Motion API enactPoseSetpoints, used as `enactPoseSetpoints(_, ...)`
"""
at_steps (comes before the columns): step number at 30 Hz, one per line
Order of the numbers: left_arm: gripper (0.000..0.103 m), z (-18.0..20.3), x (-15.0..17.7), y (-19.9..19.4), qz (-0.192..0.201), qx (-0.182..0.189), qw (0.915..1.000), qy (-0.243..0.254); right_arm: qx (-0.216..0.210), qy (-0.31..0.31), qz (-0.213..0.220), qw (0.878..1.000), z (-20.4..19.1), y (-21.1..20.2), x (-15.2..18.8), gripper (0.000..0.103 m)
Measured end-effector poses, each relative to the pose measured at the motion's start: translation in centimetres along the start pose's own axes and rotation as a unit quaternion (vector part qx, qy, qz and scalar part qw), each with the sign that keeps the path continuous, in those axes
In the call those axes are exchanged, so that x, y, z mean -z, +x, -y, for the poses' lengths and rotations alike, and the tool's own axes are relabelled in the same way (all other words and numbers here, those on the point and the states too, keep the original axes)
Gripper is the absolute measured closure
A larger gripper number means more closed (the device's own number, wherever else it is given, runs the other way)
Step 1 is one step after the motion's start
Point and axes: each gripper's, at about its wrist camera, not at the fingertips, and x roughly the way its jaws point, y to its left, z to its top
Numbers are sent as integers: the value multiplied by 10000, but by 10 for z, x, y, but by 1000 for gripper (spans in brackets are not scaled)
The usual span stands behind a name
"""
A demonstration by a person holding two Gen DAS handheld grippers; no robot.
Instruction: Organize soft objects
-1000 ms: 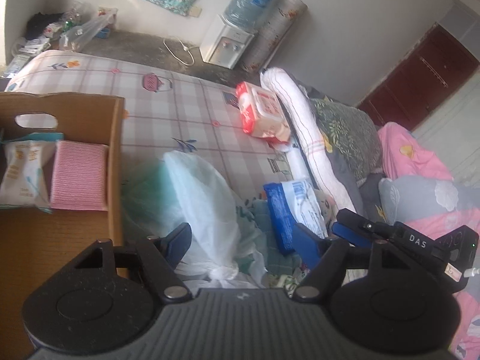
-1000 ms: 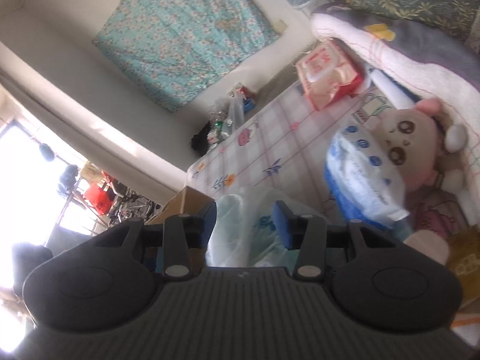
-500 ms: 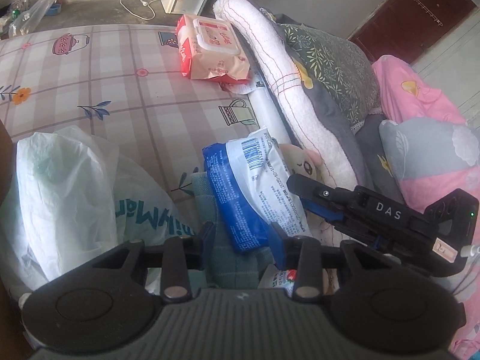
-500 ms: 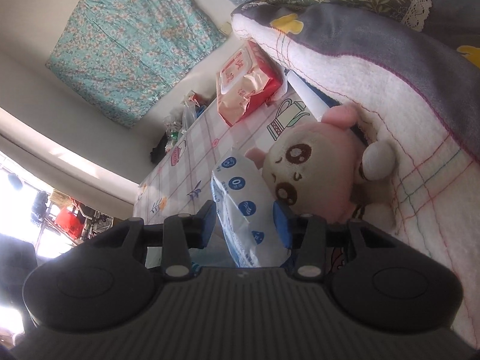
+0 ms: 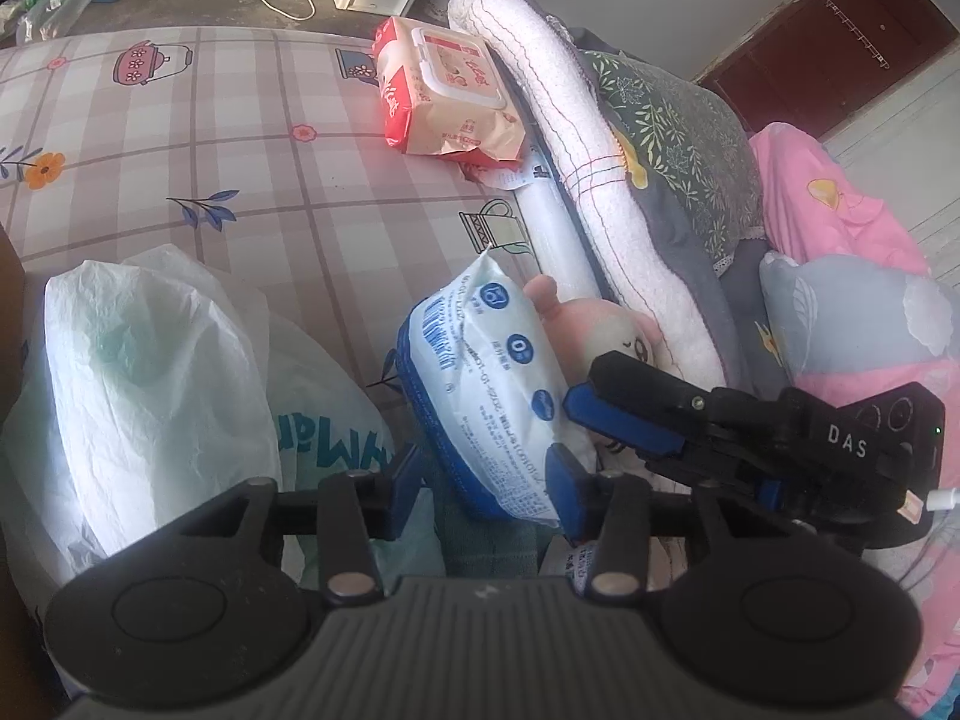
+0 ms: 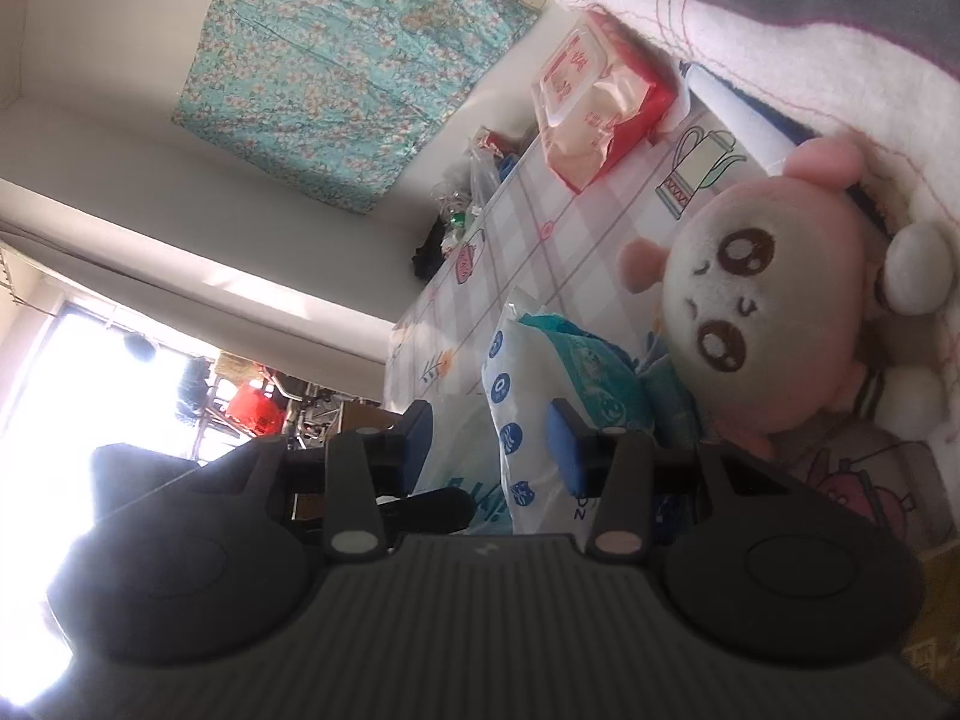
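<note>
Since the earlier frame we have left the box and both grippers have come down to the blue-and-white plastic tissue pack (image 5: 492,396). Our left gripper (image 5: 489,480) is opening around it; our right gripper (image 6: 489,441) straddles it, seemingly not pinching. Beside this pack lie one pink plush doll (image 6: 762,294), one red wipes pack (image 5: 444,96) and one white plastic bag (image 5: 150,360): all unsorted.

A blue-and-white soft pack (image 5: 486,396) lies tilted against a pink plush doll (image 6: 762,300).

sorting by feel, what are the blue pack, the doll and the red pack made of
Blue pack: thin glossy plastic film, crinkled and printed. Doll: matte plush fabric, fuzzy, likely stuffed. Red pack: shiny plastic wrap with what looks like a hard flip lid.
</note>
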Motion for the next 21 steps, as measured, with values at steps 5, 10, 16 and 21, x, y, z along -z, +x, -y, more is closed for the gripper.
enactPoseSetpoints(5,47,-6,1,1,-35,53,9999,-148,-667,801,-412,9937,14,25,4,62)
enactPoseSetpoints(10,48,-3,0,8,-62,-99,9999,-94,-1081,1529,-734,9796,31,44,14,62)
enactPoseSetpoints(16,49,-1,-6,17,-76,-236,9996,-109,-751,1262,-308,9887,26,28,3,52)
enactPoseSetpoints(21,49,-2,-9,22,-89,-308,9993,-176,236,836,-367,9955,22,37,-1,52)
